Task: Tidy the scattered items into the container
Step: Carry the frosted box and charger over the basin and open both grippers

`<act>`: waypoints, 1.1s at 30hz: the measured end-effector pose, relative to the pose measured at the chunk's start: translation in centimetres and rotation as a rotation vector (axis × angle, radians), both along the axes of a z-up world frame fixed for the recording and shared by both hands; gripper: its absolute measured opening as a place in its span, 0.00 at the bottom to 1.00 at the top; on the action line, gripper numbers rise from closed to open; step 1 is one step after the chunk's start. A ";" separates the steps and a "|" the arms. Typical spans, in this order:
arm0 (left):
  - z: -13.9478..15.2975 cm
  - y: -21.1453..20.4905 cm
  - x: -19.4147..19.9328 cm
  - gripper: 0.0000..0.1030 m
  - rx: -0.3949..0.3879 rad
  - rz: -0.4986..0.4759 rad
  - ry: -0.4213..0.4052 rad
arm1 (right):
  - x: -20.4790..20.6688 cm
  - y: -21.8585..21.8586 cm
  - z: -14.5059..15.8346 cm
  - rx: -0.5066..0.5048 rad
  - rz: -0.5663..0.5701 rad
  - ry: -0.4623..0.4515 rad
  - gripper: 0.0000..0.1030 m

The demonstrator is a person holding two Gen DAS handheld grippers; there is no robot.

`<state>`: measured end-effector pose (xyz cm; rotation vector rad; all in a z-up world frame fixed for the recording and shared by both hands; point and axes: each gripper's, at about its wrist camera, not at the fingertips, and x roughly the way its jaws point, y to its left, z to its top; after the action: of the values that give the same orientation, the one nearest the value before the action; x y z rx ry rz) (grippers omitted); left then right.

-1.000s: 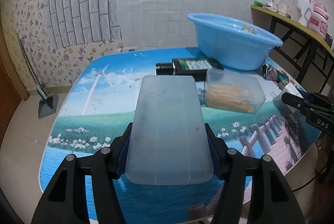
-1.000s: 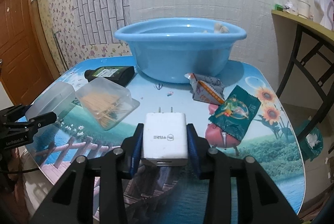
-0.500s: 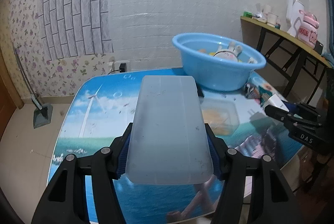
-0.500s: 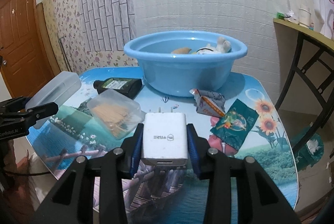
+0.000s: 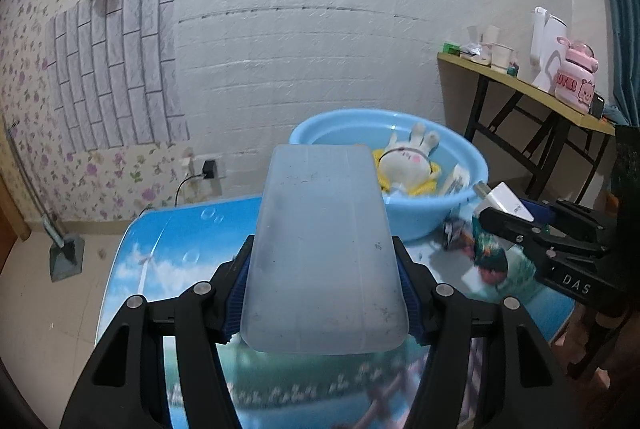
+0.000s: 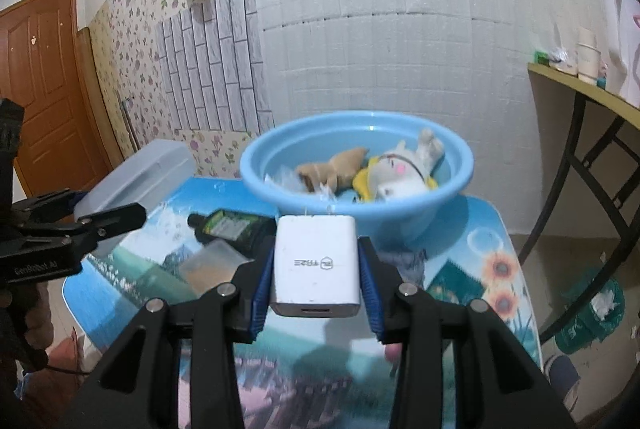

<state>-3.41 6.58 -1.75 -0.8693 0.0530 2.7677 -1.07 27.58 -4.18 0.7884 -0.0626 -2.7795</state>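
Note:
My left gripper [image 5: 324, 297] is shut on a frosted translucent plastic box [image 5: 322, 249], held above the picture-printed table [image 5: 168, 253]. My right gripper [image 6: 316, 285] is shut on a white plug charger [image 6: 316, 265], prongs pointing forward. Both are raised and face the blue basin [image 6: 400, 213] [image 5: 420, 217] at the table's far side. A plush bunny [image 6: 400, 173] and a tan soft toy [image 6: 332, 169] lie in the basin. The right gripper with its charger [image 5: 506, 203] shows at the right of the left wrist view; the left gripper with its box [image 6: 136, 181] shows at the left of the right wrist view.
On the table in front of the basin lie a dark bottle [image 6: 232, 229] and a clear box of tan sticks [image 6: 212, 265]. Snack packets [image 5: 476, 245] lie right of the basin. A side table [image 5: 528, 89] with cups stands at the right, a bin [image 6: 592, 313] on the floor.
Both grippers have risen with their loads, so the basin's inside now shows. The table has dropped lower in both views. Neither grip has changed.

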 end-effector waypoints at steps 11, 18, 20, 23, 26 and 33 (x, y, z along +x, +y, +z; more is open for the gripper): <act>1.6 3.6 -6.4 0.60 -0.004 -0.070 0.013 | -5.6 1.3 1.3 0.016 -0.007 -0.025 0.37; 0.1 6.1 -10.4 0.60 -0.015 -0.117 -0.041 | -8.3 2.3 0.6 0.029 -0.017 -0.067 0.37; -0.3 6.6 -11.1 0.60 -0.017 -0.125 -0.056 | -8.9 2.5 0.6 0.025 -0.017 -0.069 0.37; -1.2 7.3 -12.0 0.60 -0.023 -0.134 -0.082 | -9.5 2.6 0.2 0.022 -0.018 -0.079 0.37; -1.8 7.9 -12.6 0.60 -0.032 -0.141 -0.100 | -9.9 2.8 -0.4 0.009 -0.016 -0.093 0.37; -2.6 8.3 -13.1 0.60 -0.040 -0.150 -0.125 | -10.4 3.0 -0.8 -0.001 -0.015 -0.103 0.37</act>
<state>-16.56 14.83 -4.34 -1.0040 0.1463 2.5767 -11.47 30.60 -4.96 0.9338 -0.0893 -2.7512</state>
